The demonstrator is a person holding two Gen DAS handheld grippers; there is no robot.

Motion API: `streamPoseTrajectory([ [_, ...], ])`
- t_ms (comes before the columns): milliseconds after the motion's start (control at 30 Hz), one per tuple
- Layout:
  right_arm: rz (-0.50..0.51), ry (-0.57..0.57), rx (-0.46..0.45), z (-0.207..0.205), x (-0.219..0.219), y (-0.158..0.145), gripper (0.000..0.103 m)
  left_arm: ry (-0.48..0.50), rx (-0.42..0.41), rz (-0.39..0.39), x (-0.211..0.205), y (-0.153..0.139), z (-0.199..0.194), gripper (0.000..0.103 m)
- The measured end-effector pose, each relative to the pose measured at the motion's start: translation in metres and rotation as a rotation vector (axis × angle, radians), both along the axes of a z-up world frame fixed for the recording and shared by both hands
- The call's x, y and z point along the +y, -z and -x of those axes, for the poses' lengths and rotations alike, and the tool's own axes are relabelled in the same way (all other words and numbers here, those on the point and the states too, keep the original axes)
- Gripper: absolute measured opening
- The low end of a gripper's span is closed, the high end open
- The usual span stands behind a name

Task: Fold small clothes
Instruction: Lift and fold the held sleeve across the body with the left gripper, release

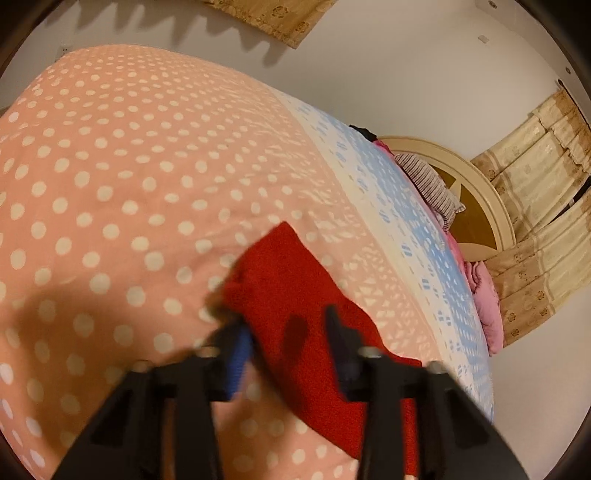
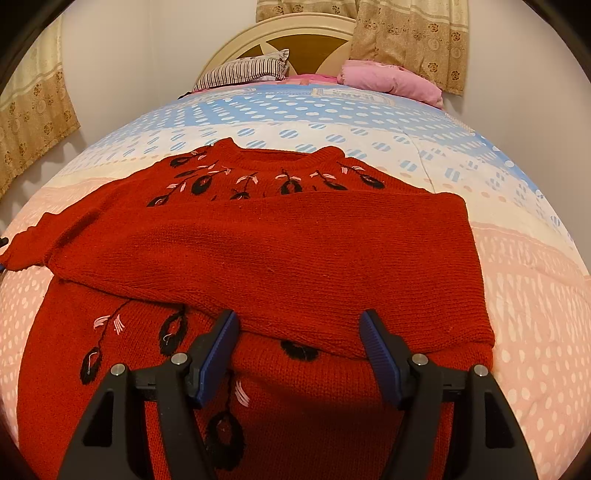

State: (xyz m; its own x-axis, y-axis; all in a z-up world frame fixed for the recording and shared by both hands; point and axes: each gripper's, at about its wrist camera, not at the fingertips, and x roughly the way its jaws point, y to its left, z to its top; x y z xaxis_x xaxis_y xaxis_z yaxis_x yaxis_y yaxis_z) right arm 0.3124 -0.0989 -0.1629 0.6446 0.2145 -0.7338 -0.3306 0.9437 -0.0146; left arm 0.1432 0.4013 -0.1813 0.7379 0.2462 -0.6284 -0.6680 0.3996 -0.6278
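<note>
A red knit sweater (image 2: 258, 251) with black and pink embroidered flowers lies flat on the bed, neck toward the headboard. One sleeve is folded across its chest. My right gripper (image 2: 299, 343) is open above the sweater's lower body, its blue pads apart and empty. In the left wrist view the other red sleeve (image 1: 291, 295) stretches out over the pink dotted bedspread. My left gripper (image 1: 288, 332) is open with the sleeve lying between its fingers; the view is blurred.
The bed has a pink dotted bedspread (image 1: 110, 184) and a blue patterned sheet (image 2: 295, 110) toward the head. A striped pillow (image 2: 243, 70), a pink bundle (image 2: 391, 81) and a cream headboard (image 2: 280, 33) are at the far end. Curtains (image 2: 410, 37) hang beside it.
</note>
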Motion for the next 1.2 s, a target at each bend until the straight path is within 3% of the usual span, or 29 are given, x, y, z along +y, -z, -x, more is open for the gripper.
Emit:
streamPoseTrajectory([
  [33, 0.000, -0.001, 0.000, 0.000, 0.000, 0.000, 0.069, 0.007, 0.003, 0.010, 0.003, 0.002, 0.001, 0.008],
  [67, 0.000, -0.001, 0.000, 0.000, 0.000, 0.000, 0.069, 0.009, 0.005, 0.011, 0.004, 0.003, 0.003, 0.007],
  [267, 0.000, 0.001, 0.001, -0.001, -0.001, 0.000, 0.070, 0.043, -0.038, 0.004, 0.005, -0.009, 0.012, 0.005],
  [533, 0.000, 0.000, 0.000, 0.000, -0.001, 0.000, 0.071, 0.119, -0.116, -0.074, -0.009, -0.066, 0.003, 0.005],
  [1200, -0.036, 0.008, 0.004, -0.002, -0.005, 0.000, 0.073, 0.400, -0.274, -0.164, -0.113, -0.160, -0.081, 0.005],
])
